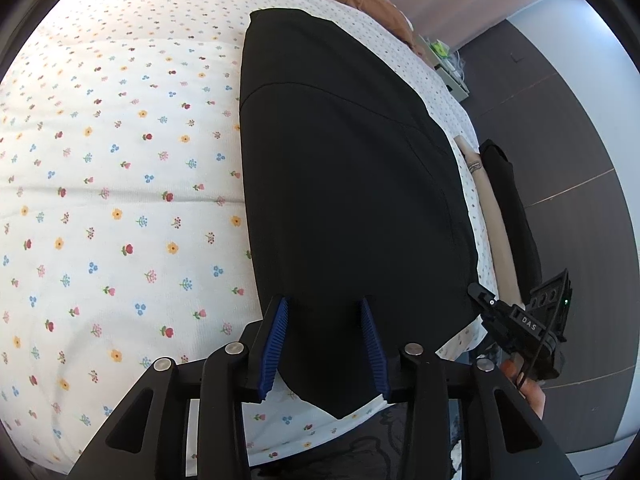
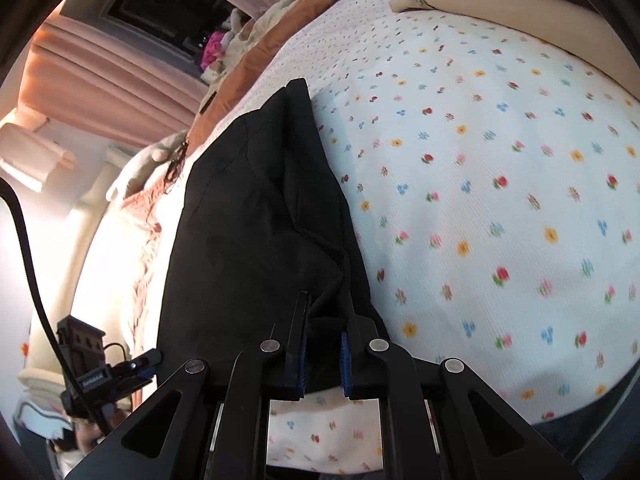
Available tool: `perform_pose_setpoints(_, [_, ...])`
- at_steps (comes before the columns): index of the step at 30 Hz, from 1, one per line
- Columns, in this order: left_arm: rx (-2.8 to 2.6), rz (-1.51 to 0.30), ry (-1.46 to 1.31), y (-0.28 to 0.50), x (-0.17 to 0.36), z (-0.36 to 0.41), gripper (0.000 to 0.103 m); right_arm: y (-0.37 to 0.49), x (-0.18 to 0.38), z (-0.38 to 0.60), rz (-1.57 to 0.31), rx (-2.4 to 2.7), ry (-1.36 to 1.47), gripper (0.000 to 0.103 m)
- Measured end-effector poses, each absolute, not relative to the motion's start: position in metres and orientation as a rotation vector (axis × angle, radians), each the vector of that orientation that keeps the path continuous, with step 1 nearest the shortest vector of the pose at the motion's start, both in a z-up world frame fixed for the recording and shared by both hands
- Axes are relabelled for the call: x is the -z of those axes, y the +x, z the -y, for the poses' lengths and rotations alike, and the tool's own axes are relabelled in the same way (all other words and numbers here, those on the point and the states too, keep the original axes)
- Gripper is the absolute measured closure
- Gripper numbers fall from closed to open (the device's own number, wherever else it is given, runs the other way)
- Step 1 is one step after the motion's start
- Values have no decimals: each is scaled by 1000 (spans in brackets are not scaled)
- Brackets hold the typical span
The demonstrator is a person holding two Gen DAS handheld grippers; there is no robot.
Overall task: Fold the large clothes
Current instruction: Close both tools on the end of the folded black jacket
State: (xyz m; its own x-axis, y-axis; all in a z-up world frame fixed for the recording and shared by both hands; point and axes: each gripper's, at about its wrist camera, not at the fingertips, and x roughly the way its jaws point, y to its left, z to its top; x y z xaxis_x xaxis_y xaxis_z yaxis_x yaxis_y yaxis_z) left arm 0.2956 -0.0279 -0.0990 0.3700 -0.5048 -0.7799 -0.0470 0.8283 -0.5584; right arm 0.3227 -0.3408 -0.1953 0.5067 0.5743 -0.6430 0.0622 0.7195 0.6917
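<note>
So the black garment (image 1: pixel 344 184) is lying flat on a bed with a white flowered bedspread (image 1: pixel 120 160), running from the bottom middle of the left wrist view up toward the top center. In the right wrist view the same dark cloth (image 2: pixel 256 216) fills the center left, bunched into creases near the bottom.

Left tool (image 1: pixel 326 344) sits at the bottom center with its blue pads (image 1: pixel 276 344) spread apart, the garment's near edge lying between them but not pinched. Right tool (image 2: pixel 323 354) is at the bottom center of its own view, jaws squeezed together on a fold of the cloth.

Orange-brown blanket (image 1: pixel 376 4) bunched up at the top of the frame, pink curtains (image 2: pixel 100 76) upper left, dark floor (image 1: pixel 580 140) along the right edge.
</note>
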Motion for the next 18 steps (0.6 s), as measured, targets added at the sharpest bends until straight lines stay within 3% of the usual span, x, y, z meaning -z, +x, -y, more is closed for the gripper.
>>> perform_pose_setpoints(4, [303,-1167,-562,300,101,18,44,323,192,345,-1031,-345,701,84])
perform_pose_setpoints(6, [294,-1160,-576,304,103,11,36,323,188,352,-1030,-325,680,60])
perform_pose_setpoints(7, [288,-1154,-589,307,103,7,33,324,184,357,-1021,-304,668,53])
perform_pose_setpoints(8, [283,-1150,-598,311,104,3,32,325,182,363,-1010,-292,664,46])
perform_pose_setpoints(11, [270,-1143,-608,324,106,-6,32,338,172,377,-986,-299,666,37])
perform_pose_setpoints(14, [257,-1135,-614,337,107,-11,32,358,162,375,-983,-325,631,18])
perform_pose_setpoints(18, [245,-1125,-627,359,108,-18,32,393,160,365,-1014,-399,606,17])
